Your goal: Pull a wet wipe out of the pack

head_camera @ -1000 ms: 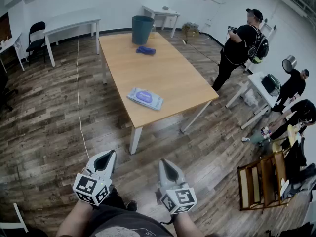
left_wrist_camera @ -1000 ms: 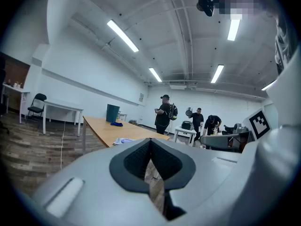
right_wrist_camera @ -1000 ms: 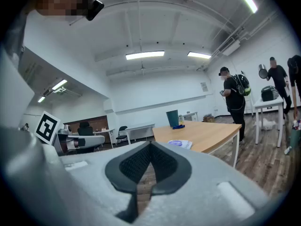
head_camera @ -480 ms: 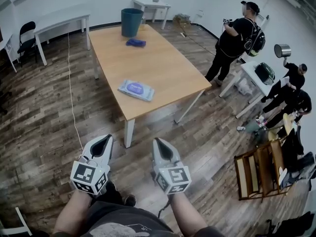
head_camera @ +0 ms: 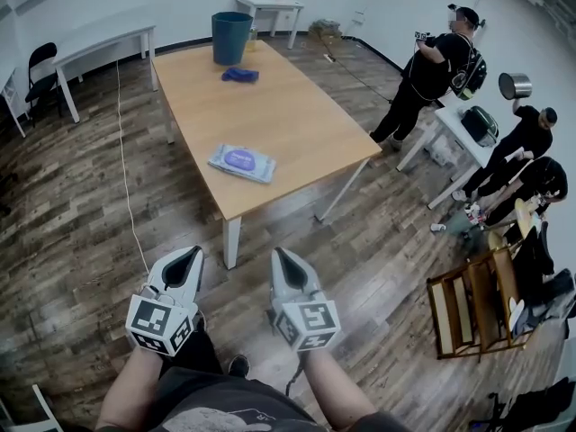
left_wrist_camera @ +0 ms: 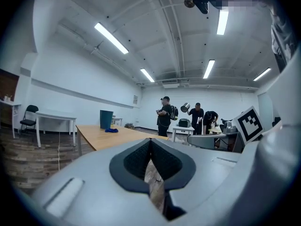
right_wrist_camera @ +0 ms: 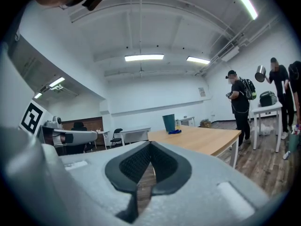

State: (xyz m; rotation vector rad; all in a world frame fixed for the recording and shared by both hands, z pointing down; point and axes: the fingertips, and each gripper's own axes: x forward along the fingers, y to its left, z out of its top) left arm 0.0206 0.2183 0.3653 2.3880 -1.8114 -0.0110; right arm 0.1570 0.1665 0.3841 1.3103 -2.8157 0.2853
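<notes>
While left gripper [head_camera: 183, 261] and right gripper [head_camera: 283, 261] sit pressed shut and empty, the wipe pack [head_camera: 241, 162] lies flat near the front edge of the table [head_camera: 297, 124], well apart from both. Risk: pull without pinning it and the whole pack probably slides off.

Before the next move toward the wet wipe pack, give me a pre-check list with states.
1. Wet wipe pack lying flat on the table: ok.
2. Pack's flap open: cannot tell.
3. Left gripper and right gripper empty: ok, jaws together on nothing.
4. Jaws open for a pinch: not ok, both shut.
5. Grippers at the pack: not ok, both over the floor, short of the table.
6. Space around the pack: ok, bin and blue cloth sit at the far end.
</notes>
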